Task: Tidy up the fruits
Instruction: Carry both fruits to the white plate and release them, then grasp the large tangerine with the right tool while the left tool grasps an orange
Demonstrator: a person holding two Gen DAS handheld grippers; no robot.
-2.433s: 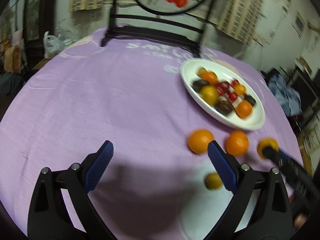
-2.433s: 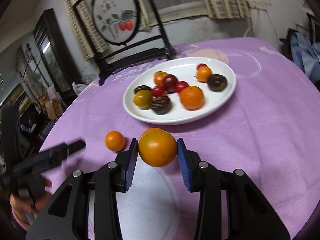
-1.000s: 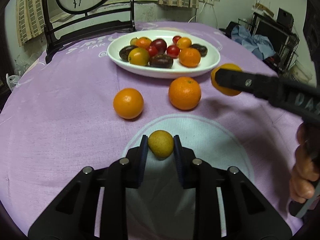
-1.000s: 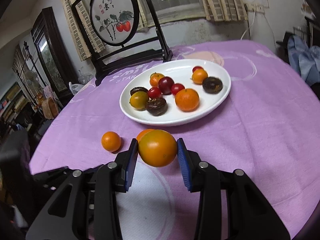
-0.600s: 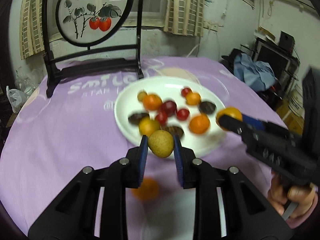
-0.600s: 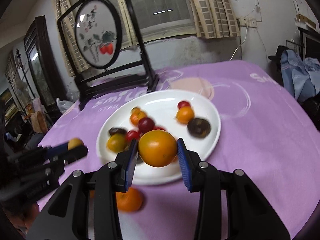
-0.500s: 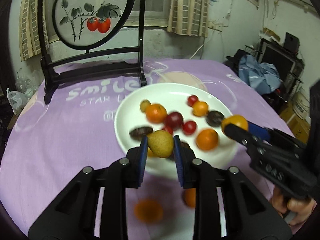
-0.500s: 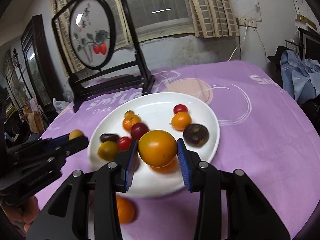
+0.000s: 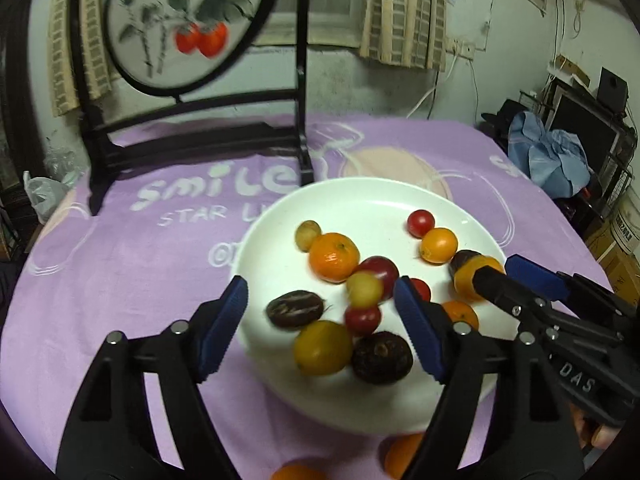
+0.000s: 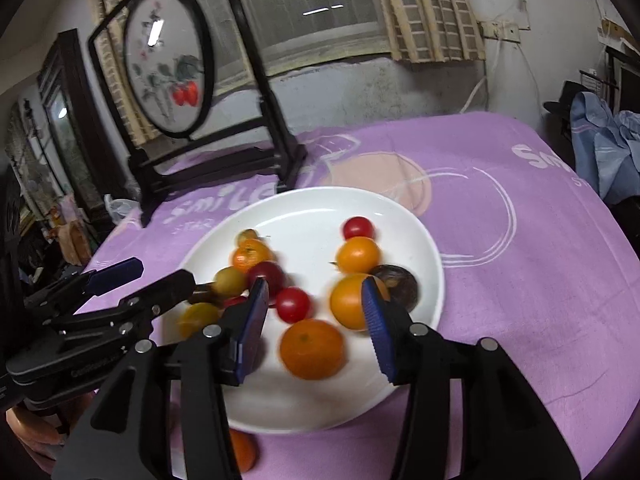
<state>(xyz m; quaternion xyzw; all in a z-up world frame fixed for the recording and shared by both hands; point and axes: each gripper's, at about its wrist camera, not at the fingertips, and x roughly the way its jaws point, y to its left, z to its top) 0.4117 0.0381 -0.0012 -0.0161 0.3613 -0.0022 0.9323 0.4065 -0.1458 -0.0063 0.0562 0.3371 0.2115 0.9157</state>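
A white plate (image 9: 360, 200) (image 10: 308, 212) holds several fruits: tangerines, red and yellow tomatoes and dark passion fruits. My left gripper (image 9: 320, 294) hangs over its near side with its jaws opening wide. A small yellow fruit (image 9: 363, 288) (image 10: 229, 280) shows blurred between the pads, touching neither, above the fruits. My right gripper (image 10: 314, 290) is over the plate's right half, its jaws opening. The orange-yellow fruit (image 10: 350, 306) (image 9: 466, 276) rests against the right pad, with the left pad well clear of it. Each gripper shows in the other's view: right gripper (image 9: 500, 276), left gripper (image 10: 148, 276).
A black wooden stand with a round painted panel (image 9: 180, 32) (image 10: 168, 72) rises just behind the plate on the purple tablecloth (image 9: 140, 280). Two oranges (image 9: 400, 454) lie on the cloth near the plate's front rim. A hand (image 10: 36, 436) grips the left tool.
Both grippers moved forward from the cloth to over the plate. Both jaws then spread: the small yellow fruit left the left pads, and the right pads let go of the orange-yellow fruit.
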